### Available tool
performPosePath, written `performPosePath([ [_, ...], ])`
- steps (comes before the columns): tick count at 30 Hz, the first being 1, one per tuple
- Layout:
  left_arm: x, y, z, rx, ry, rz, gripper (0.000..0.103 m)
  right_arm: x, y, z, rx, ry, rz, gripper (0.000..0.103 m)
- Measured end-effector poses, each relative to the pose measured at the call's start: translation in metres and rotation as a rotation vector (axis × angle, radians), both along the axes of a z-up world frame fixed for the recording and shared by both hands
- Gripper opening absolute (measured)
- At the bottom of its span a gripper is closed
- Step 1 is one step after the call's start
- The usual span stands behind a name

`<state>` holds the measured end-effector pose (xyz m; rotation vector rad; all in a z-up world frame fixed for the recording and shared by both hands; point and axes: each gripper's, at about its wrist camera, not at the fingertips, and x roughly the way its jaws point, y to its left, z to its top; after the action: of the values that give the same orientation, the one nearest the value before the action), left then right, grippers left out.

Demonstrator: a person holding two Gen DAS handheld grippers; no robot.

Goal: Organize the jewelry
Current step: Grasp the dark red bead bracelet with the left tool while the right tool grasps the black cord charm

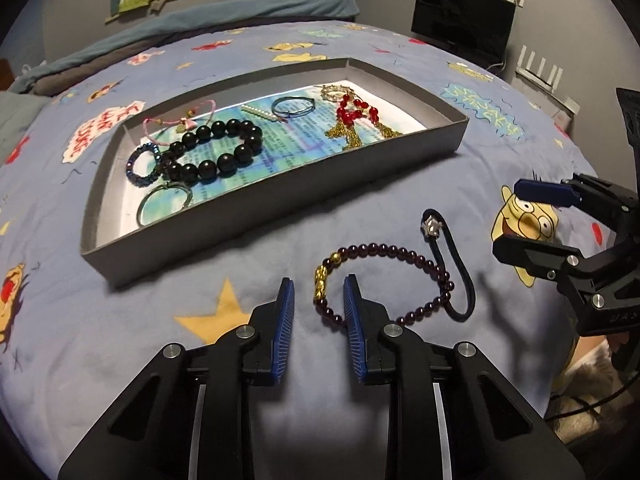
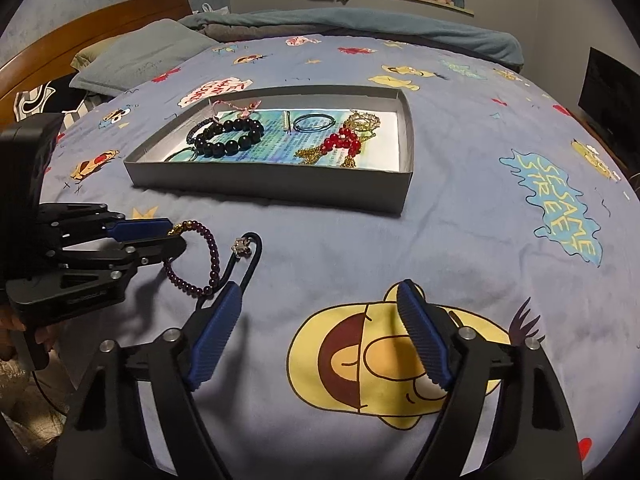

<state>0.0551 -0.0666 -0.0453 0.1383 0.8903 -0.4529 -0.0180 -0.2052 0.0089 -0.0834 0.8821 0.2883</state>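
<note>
Left gripper (image 1: 319,284) is down on the bedspread (image 1: 360,184), its blue pads narrowed around the gold end of the purple bracelet (image 1: 384,248); a gap shows on each side of the beads in the left wrist view, so no squeeze yet. Right gripper (image 2: 320,288) hangs with its fingers wide apart, nothing between them, its left pad just beside the black cord (image 2: 250,258) with the small star charm. The bracelet lies outside the tray (image 1: 280,208), on the near side, the cord looped against it.

The right view alone gives the wooden headboard (image 2: 80,28), the grey pillow (image 2: 136,56) and clear writing on the spread: "SESAME STREET" (image 2: 560,204). It also shows the left gripper from the side, pads low over the gold beads. The left view alone shows the dark screen (image 1: 460,20) in the far corner, and the right gripper side-on at its right edge.

Inside the tray: black bead bracelet (image 1: 216,148), red beads (image 1: 356,112) with gold tassels, thin hoops, a pink string; the printed sheet beneath is too small to read
</note>
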Motion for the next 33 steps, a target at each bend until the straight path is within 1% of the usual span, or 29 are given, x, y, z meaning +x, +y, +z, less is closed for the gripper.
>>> performPosePath([
  [1, 0.001, 0.0, -0.001, -0.004, 0.002, 0.001, 0.024, 0.0, 0.001, 0.0, 0.002, 0.001, 0.001, 0.075],
  [2, 0.001, 0.001, -0.002, -0.006, 0.002, 0.0, 0.016, 0.001, 0.001, -0.001, 0.004, 0.004, 0.003, 0.074],
  [3, 0.001, 0.002, -0.001, -0.002, -0.005, 0.0, 0.01, 0.001, 0.002, -0.001, 0.007, 0.004, 0.004, 0.074],
  [4, 0.0, 0.003, -0.001, 0.005, -0.009, 0.0, 0.007, 0.001, 0.003, -0.001, 0.012, 0.005, 0.006, 0.072],
  [5, 0.001, 0.004, -0.001, 0.0, -0.009, -0.001, 0.007, 0.002, 0.004, -0.001, 0.017, 0.007, 0.009, 0.069],
  [7, 0.0, 0.01, 0.001, -0.018, -0.005, 0.009, 0.007, 0.003, 0.006, -0.002, 0.029, 0.014, 0.015, 0.066],
  [10, -0.002, 0.02, 0.005, -0.023, -0.017, 0.034, 0.007, 0.006, 0.011, -0.004, 0.047, 0.025, 0.028, 0.06],
  [12, -0.004, 0.026, 0.008, -0.026, -0.02, 0.04, 0.007, 0.007, 0.016, -0.004, 0.056, 0.028, 0.04, 0.055],
  [14, -0.006, 0.032, 0.009, -0.014, -0.028, 0.05, 0.007, 0.007, 0.022, -0.004, 0.055, 0.021, 0.052, 0.046],
  [16, -0.007, 0.039, 0.01, -0.016, -0.031, 0.063, 0.007, 0.009, 0.027, -0.005, 0.049, 0.024, 0.059, 0.043],
  [19, -0.007, 0.045, 0.01, -0.026, -0.023, 0.076, 0.007, 0.011, 0.033, -0.004, 0.064, 0.028, 0.066, 0.042],
  [20, -0.007, 0.046, 0.009, -0.024, -0.022, 0.079, 0.007, 0.011, 0.035, -0.003, 0.064, 0.022, 0.067, 0.038],
  [22, -0.008, 0.048, 0.009, -0.027, -0.021, 0.079, 0.007, 0.011, 0.038, 0.0, 0.06, -0.003, 0.057, 0.035],
  [25, -0.009, 0.048, 0.01, -0.031, -0.025, 0.076, 0.007, 0.012, 0.044, 0.003, 0.066, -0.005, 0.076, 0.027],
  [28, -0.009, 0.049, 0.009, -0.032, -0.025, 0.076, 0.007, 0.014, 0.049, 0.002, 0.058, -0.004, 0.079, 0.026],
  [33, -0.008, 0.051, 0.008, -0.035, -0.015, 0.078, 0.007, 0.021, 0.057, -0.01, 0.035, 0.029, 0.072, 0.024],
])
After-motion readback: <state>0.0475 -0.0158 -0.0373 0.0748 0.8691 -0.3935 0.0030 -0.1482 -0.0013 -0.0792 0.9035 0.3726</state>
